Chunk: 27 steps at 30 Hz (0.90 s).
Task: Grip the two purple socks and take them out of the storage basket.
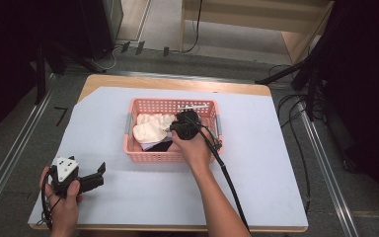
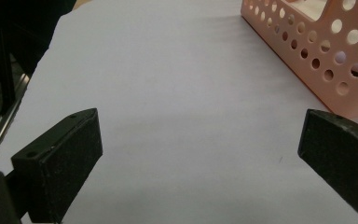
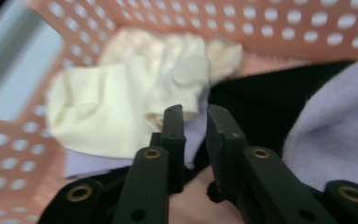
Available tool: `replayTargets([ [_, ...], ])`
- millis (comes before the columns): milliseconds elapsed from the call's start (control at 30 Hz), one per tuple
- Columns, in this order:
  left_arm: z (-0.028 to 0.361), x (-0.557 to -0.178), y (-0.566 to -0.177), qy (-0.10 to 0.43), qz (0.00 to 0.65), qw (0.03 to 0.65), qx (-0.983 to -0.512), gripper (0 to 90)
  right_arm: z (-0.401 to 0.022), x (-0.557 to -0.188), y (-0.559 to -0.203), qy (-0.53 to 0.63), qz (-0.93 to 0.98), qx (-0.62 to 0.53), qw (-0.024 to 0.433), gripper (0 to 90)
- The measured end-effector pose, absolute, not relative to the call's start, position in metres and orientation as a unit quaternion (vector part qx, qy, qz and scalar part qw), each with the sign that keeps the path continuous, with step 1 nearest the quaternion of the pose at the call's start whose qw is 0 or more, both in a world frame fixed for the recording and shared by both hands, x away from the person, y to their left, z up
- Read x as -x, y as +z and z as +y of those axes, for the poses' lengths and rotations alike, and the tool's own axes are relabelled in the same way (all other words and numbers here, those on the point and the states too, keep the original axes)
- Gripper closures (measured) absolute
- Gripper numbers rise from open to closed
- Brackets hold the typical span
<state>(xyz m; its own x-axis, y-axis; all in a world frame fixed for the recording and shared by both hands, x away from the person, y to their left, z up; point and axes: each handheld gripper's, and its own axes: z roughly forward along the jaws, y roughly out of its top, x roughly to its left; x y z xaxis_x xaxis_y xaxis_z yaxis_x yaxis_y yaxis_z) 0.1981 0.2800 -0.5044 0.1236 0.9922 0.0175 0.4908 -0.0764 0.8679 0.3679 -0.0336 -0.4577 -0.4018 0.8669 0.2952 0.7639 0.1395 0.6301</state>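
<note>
A pink perforated basket [image 1: 170, 101] stands mid-table and holds a crumpled cream cloth [image 1: 150, 128], a black cloth [image 1: 163, 146] and a lavender cloth [image 3: 335, 121]. My right gripper [image 1: 178, 131] reaches down into the basket from its near side. In the right gripper view, the right gripper [image 3: 195, 112] has a narrow gap between its jaws with nothing in it, just above the cream cloth [image 3: 121, 98] and black cloth [image 3: 261, 98]. My left gripper [image 1: 100, 173] rests at the table's near left. Seen from its own camera, the left gripper [image 2: 200, 135] is wide open over bare sheet, with the basket [image 2: 317, 51] ahead to its right.
A pale sheet [image 1: 256, 163] covers the wooden table. A thin white strip [image 1: 193, 106] lies on the basket's far rim. The right gripper's cable [image 1: 227, 177] trails back over the table's near edge. Dark stands and cables [image 1: 296, 113] sit on the floor around it.
</note>
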Motion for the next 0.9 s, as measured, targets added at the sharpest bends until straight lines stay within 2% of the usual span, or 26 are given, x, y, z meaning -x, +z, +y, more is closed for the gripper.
replayTargets([
  [100, 0.28, -0.198, -0.504, 0.337, 0.57, 0.372, -0.651, 0.5, -0.03, -0.372, -0.461, 0.342, 0.758, -0.551, 0.074, 74.8],
  [133, 0.28, -0.198, -0.504, 0.336, 0.57, 0.371, -0.652, 0.5, -0.027, -0.375, -0.462, 0.339, 0.756, -0.557, 0.051, 70.7],
  [233, 0.28, -0.199, -0.505, 0.336, 0.569, 0.371, -0.652, 0.5, -0.021, -0.38, -0.466, 0.301, 0.766, -0.568, 0.026, 69.0],
  [367, 0.28, -0.199, -0.505, 0.337, 0.569, 0.372, -0.651, 0.5, -0.018, -0.384, -0.469, 0.266, 0.773, -0.576, 0.016, 69.2],
  [467, 0.28, -0.199, -0.505, 0.336, 0.569, 0.372, -0.652, 0.5, -0.017, -0.386, -0.469, 0.262, 0.771, -0.58, 0.012, 73.8],
  [533, 0.28, -0.199, -0.505, 0.336, 0.569, 0.372, -0.652, 0.5, -0.014, -0.384, -0.468, 0.281, 0.786, -0.55, -0.006, 85.9],
  [567, 0.28, -0.199, -0.505, 0.336, 0.568, 0.372, -0.652, 0.5, -0.014, -0.384, -0.468, 0.281, 0.786, -0.55, -0.006, 85.9],
  [633, 0.28, -0.199, -0.505, 0.336, 0.568, 0.372, -0.652, 0.5, -0.014, -0.381, -0.466, 0.291, 0.791, -0.538, 0.01, 89.9],
  [767, 0.28, -0.199, -0.505, 0.335, 0.568, 0.373, -0.653, 0.5, -0.023, -0.373, -0.456, 0.359, 0.77, -0.527, 0.03, 90.0],
  [900, 0.28, -0.199, -0.505, 0.333, 0.57, 0.372, -0.653, 0.6, -0.032, -0.363, -0.437, 0.411, 0.759, -0.501, 0.07, 90.0],
])
